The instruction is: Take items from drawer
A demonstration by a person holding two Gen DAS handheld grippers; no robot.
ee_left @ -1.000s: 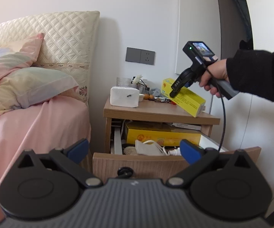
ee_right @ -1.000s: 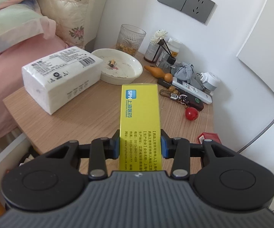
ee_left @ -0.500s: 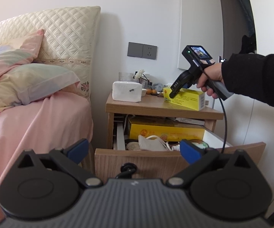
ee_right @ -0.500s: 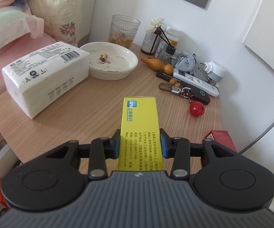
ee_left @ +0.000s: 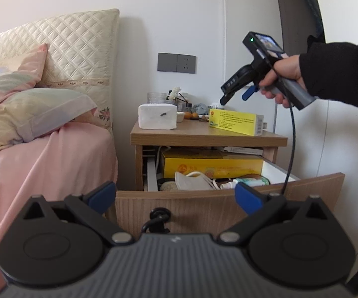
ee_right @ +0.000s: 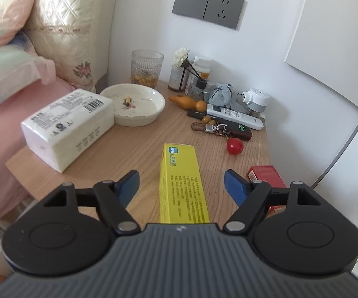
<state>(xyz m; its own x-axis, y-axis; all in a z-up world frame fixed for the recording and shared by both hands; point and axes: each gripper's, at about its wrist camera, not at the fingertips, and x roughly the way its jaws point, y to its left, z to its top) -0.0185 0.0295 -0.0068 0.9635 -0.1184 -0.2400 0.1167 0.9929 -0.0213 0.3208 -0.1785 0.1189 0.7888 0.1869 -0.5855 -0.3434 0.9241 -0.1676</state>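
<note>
Beside the bed [ee_left: 42,154], pink sheet and pillows, stands the wooden nightstand [ee_left: 203,136] with its drawer [ee_left: 228,206] pulled out toward the left wrist camera.

Drawer contents, visible over the front panel: large yellow carton [ee_left: 211,165] at the back, white face mask [ee_left: 193,181] in front of it, small bottles [ee_left: 248,181] to its right. Rest is hidden behind the panel.

Left gripper [ee_left: 176,193]: jaws spread wide, nothing between them, hovering in front of the drawer front, apart from it. Blue fingertips [ee_left: 101,193] frame the drawer opening.

Right gripper [ee_right: 181,182]: jaws spread wide, empty. A hand [ee_left: 282,77] in a dark sleeve holds it above the nightstand's right side, tilted down.

Yellow medicine box [ee_right: 182,186]: lying flat on the nightstand top, lengthwise along the right gripper's axis, between the two fingertips [ee_right: 129,182] but touching neither. In the left view the same box sits near the right front edge of the top, below the right gripper.

Other stuff on top:
- white tissue pack [ee_right: 67,126], left side
- white dish [ee_right: 135,105] just behind it
- glass tumbler [ee_right: 146,67] at the back by the wall
- white remote [ee_right: 233,116] and keys [ee_right: 218,128], back right
- red box [ee_right: 265,176] at the right edge, partly behind the right finger
- red ball [ee_right: 234,146] between keys and red box

Grey wall socket [ee_right: 207,6] above.
</note>
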